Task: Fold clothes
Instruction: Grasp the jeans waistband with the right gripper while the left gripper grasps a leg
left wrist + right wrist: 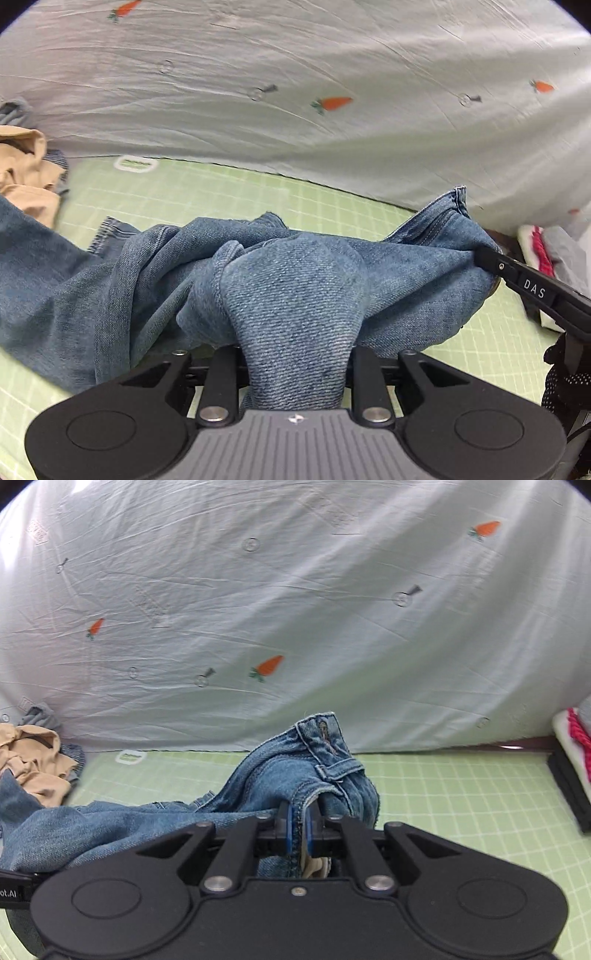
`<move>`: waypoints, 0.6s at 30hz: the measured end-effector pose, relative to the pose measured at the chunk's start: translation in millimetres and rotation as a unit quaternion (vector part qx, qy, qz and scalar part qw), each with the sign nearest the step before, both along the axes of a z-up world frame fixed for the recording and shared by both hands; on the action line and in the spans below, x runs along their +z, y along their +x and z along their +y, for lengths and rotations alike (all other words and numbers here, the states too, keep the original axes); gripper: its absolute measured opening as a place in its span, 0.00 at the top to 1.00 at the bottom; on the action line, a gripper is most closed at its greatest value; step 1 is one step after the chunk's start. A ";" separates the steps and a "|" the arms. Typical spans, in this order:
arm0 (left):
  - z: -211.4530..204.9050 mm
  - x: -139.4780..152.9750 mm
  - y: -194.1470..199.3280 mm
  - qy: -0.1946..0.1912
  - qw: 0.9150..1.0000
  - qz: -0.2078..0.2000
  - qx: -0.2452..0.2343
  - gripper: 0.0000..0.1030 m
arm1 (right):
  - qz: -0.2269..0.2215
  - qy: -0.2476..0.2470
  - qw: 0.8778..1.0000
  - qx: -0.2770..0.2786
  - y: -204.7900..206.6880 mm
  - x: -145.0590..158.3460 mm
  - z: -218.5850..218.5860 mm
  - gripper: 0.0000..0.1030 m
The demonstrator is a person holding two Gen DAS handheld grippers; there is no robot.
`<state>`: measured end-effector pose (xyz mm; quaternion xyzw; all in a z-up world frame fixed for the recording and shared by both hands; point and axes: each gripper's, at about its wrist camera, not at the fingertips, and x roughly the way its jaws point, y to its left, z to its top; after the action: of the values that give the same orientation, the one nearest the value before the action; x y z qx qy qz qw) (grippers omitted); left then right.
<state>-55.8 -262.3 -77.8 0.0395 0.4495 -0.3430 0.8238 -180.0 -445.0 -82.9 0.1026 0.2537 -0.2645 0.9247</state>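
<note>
1. While the jeans [295,295] bunch over the left gripper [295,369], denim hides its fingers, closed around a thick fold.
2. Their long axis runs across the green mat [221,192], legs trailing toward its left edge beside a beige garment [26,177].
3. At the right end, the right gripper [299,830] pinches the waistband between nearly closed blue pads [290,829]; the buttonhole corner stands upward.
</note>
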 end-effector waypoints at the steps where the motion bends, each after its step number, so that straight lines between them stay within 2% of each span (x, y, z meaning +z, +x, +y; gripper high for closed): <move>1: -12.2 -4.4 -9.3 0.001 1.000 0.003 -0.010 0.75 | 0.003 0.001 1.000 -0.010 -13.9 -1.1 -9.0 0.93; 5: -49.4 -19.4 -39.1 0.000 0.999 0.023 -0.033 0.75 | 0.018 0.004 0.999 -0.046 -64.0 -6.6 -39.4 0.93; 10: -78.7 -38.4 -68.1 0.010 0.998 0.055 -0.040 0.75 | 0.036 0.022 0.997 -0.067 -105.8 -18.7 -62.6 0.93; 18: -75.5 -61.0 -82.4 0.040 0.991 0.124 -0.005 0.73 | 0.063 0.057 0.995 -0.060 -131.6 -41.8 -65.5 0.93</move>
<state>-138.2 -337.8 -138.9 0.0320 0.5613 -0.3308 0.7580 -311.6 -510.5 -124.7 0.1534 0.3197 -0.3109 0.8818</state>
